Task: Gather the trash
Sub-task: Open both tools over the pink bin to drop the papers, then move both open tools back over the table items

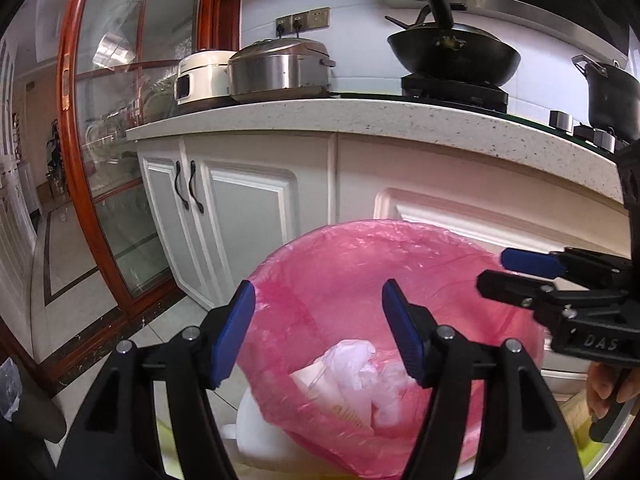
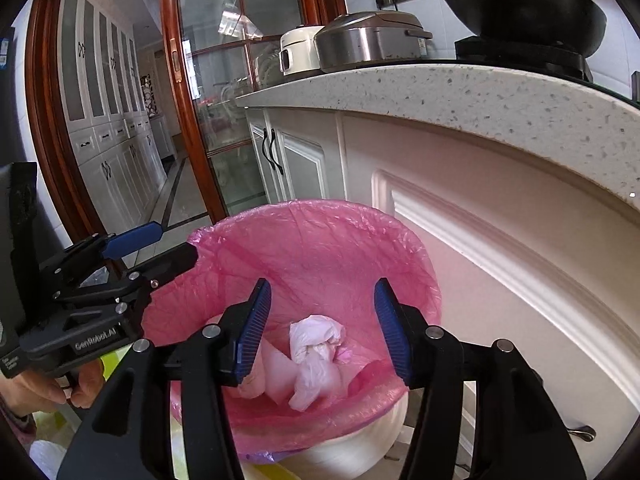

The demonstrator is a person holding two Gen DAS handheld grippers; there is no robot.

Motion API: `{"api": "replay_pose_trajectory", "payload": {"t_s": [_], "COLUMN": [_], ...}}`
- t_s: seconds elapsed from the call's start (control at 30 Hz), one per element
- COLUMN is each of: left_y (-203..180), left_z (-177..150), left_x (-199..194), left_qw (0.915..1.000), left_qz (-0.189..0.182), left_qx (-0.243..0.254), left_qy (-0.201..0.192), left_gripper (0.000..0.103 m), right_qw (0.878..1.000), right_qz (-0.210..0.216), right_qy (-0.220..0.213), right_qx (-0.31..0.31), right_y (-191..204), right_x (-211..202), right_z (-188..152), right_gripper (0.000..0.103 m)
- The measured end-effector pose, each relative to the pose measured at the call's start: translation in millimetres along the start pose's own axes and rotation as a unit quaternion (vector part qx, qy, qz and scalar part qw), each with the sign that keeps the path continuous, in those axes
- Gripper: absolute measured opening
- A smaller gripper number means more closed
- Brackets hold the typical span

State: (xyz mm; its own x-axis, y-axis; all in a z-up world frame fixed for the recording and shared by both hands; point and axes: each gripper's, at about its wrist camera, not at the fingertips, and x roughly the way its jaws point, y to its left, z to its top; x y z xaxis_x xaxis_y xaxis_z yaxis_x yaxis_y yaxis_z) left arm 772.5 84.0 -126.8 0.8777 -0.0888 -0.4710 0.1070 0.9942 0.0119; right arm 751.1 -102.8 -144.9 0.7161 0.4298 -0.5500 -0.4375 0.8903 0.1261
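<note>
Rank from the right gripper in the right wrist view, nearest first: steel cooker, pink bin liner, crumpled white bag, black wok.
1. crumpled white bag, between the right gripper fingers, down in the bin.
2. pink bin liner, around it.
3. steel cooker, on the counter, upper centre.
4. black wok, counter, upper right; close to cooker's rank.

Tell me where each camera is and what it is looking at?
Left wrist view: sits on the left gripper, looking down into the pink bin bag; the right gripper and a hand show at right.
Right wrist view: sits on the right gripper, looking into the same bag; the left gripper and a hand show at left.
Both share: the bag, white crumpled trash inside, the counter, the silver cooker and the black wok.
</note>
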Motion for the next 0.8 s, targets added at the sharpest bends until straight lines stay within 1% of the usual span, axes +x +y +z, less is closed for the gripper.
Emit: {"api": "replay_pose_trajectory", "payload": {"t_s": [0.07,0.1,0.17,0.23,0.27,0.3,0.33,0.4,0.43,0.5,0.53,0.67,0.73,0.8], "left_y": [4.6,5.5,5.6,3.2,0.5,-2.1,-4.6,-12.1,-15.8,-26.4,-32.0,-56.1,-65.2,-72.5], "left_z": [0.4,1.7,4.6,7.5,8.8,9.3,9.9,9.5,8.1,3.0,-0.3,-22.2,-39.4,-62.7], "left_x": [-12.6,-22.8,-51.3,-84.7,-109.5,-128.7,-148.8,-195.4,-216.6,-261.6,-282.6,-362.9,-392.8,-420.9], "left_qw": [1.0,0.9999,0.9995,0.9983,0.9972,0.9961,0.9948,0.9921,0.9907,0.9882,0.9876,0.9869,0.9873,0.9881], "left_qz": [0.003,0.004,0.003,-0.002,-0.004,-0.005,-0.009,-0.02,-0.02,-0.021,-0.026,-0.044,-0.048,-0.047], "left_qx": [-0.006,-0.008,-0.012,-0.022,-0.03,-0.037,-0.044,-0.055,-0.058,-0.056,-0.05,-0.028,-0.022,-0.029], "left_qy": [-0.006,-0.012,-0.03,-0.053,-0.068,-0.08,-0.092,-0.111,-0.121,-0.141,-0.147,-0.152,-0.15,-0.143], "left_gripper": [0.064,0.068,0.075,0.092,0.097,0.098,0.098,0.098,0.099,0.099,0.099,0.099,0.099,0.099], "right_qw": [1.0,1.0,1.0,0.999,0.999,0.998,0.998,0.997,0.996,0.994,0.994,0.992,0.992,0.993], "right_qz": [0.002,0.003,0.006,0.01,0.007,0.005,0.009,0.012,0.011,0.013,0.011,-0.003,-0.006,-0.011], "right_qy": [-0.009,-0.011,-0.02,-0.036,-0.044,-0.051,-0.059,-0.07,-0.081,-0.098,-0.105,-0.12,-0.119,-0.114], "right_qx": [-0.001,-0.002,-0.007,-0.014,-0.017,-0.02,-0.022,-0.026,-0.029,-0.034,-0.036,-0.04,-0.034,-0.023], "right_y": [0.6,1.2,7.2,17.8,22.9,29.1,37.4,53.1,64.2,81.4,88.2,114.4,123.9,128.2], "right_x": [-19.1,-26.5,-57.1,-96.5,-113.5,-132.3,-155.7,-194.2,-222.0,-263.9,-280.8,-348.8,-375.3,-394.9], "right_z": [0.0,0.8,1.8,0.5,0.1,-2.2,-5.7,-12.5,-18.7,-29.5,-35.2,-67.2,-88.4,-109.2], "right_gripper": [0.053,0.053,0.053,0.059,0.066,0.07,0.071,0.077,0.078,0.084,0.085,0.084,0.084,0.084]}}
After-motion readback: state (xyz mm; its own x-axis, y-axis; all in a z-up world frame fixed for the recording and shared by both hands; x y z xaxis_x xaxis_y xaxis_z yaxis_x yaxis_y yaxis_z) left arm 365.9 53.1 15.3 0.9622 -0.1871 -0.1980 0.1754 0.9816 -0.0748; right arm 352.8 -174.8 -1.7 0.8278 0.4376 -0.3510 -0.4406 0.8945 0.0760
